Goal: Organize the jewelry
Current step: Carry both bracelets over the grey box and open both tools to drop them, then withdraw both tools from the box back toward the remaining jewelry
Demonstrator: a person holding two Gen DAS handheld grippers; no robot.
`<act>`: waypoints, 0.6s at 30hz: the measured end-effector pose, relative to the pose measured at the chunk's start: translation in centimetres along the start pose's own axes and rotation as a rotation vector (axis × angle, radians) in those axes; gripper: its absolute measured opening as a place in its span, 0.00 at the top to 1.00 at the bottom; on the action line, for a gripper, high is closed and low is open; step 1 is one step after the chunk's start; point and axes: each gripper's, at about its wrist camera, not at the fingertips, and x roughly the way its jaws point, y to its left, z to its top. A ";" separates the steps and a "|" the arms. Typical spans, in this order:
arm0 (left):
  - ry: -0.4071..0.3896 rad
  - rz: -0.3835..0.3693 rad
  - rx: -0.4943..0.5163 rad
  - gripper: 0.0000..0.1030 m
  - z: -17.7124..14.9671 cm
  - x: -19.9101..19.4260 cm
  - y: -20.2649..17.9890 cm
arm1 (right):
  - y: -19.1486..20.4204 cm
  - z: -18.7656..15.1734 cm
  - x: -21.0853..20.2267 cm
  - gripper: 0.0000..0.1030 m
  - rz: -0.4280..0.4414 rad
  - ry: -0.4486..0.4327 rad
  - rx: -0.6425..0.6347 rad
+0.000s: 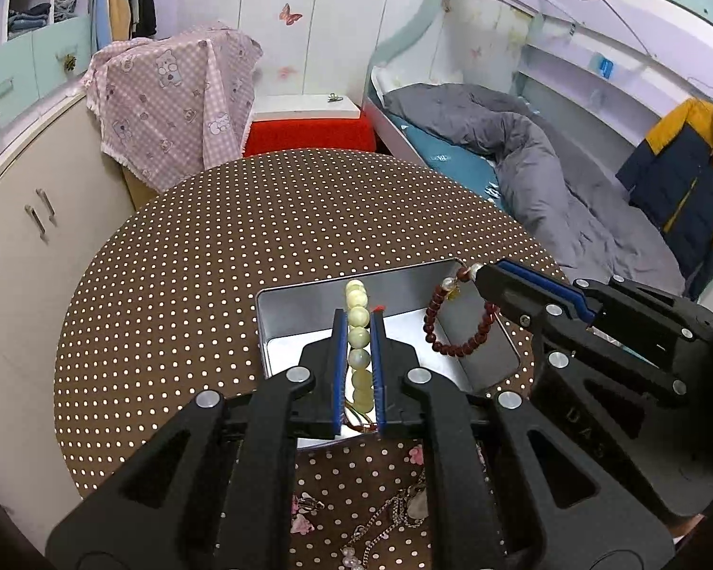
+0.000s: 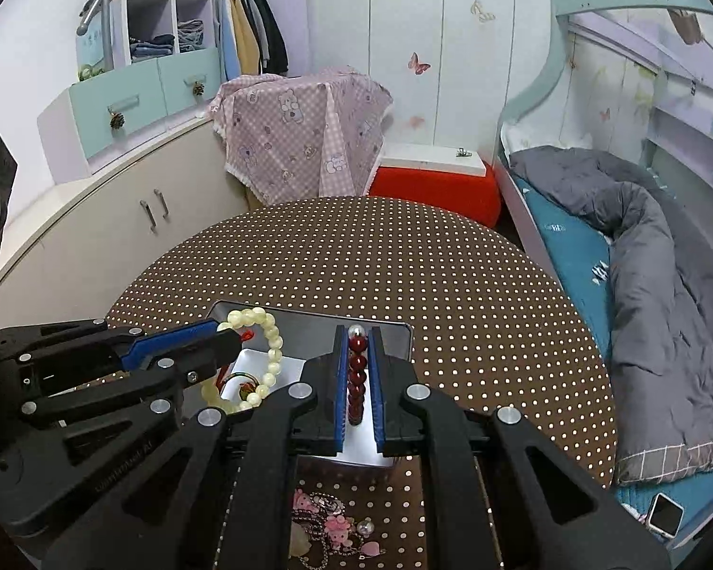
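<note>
A silver metal tin [image 1: 304, 292] [image 2: 394, 332] stands open on the round polka-dot table. My left gripper [image 1: 358, 318] is shut on a pale green bead bracelet [image 1: 359, 332], which hangs over the tin; it also shows in the right wrist view [image 2: 271, 337] beside the left gripper [image 2: 235, 339]. My right gripper [image 2: 358, 332] is shut on a dark red bead bracelet [image 2: 356, 370] above the tin. In the left wrist view the red bracelet [image 1: 435, 327] dangles from the right gripper [image 1: 477, 275] over the tin's right side.
Chains and pink charm jewelry [image 1: 385, 517] [image 2: 328, 527] lie on the table [image 1: 214, 261] at the near edge, under my grippers. A bed with a grey duvet [image 1: 537, 180] is to the right, a cabinet [image 1: 33, 237] to the left, a red stool [image 1: 309, 135] behind.
</note>
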 end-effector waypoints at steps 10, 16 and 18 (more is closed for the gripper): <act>-0.041 0.077 -0.006 0.42 0.7 -1.0 0.6 | -2.6 0.9 -2.1 0.46 -0.031 -0.055 0.068; -0.043 0.076 0.001 0.42 0.6 -1.2 0.5 | -2.7 0.6 -2.2 0.45 -0.042 -0.049 0.067; -0.045 0.080 0.005 0.42 0.5 -1.2 0.3 | -2.6 0.5 -2.2 0.45 -0.044 -0.042 0.067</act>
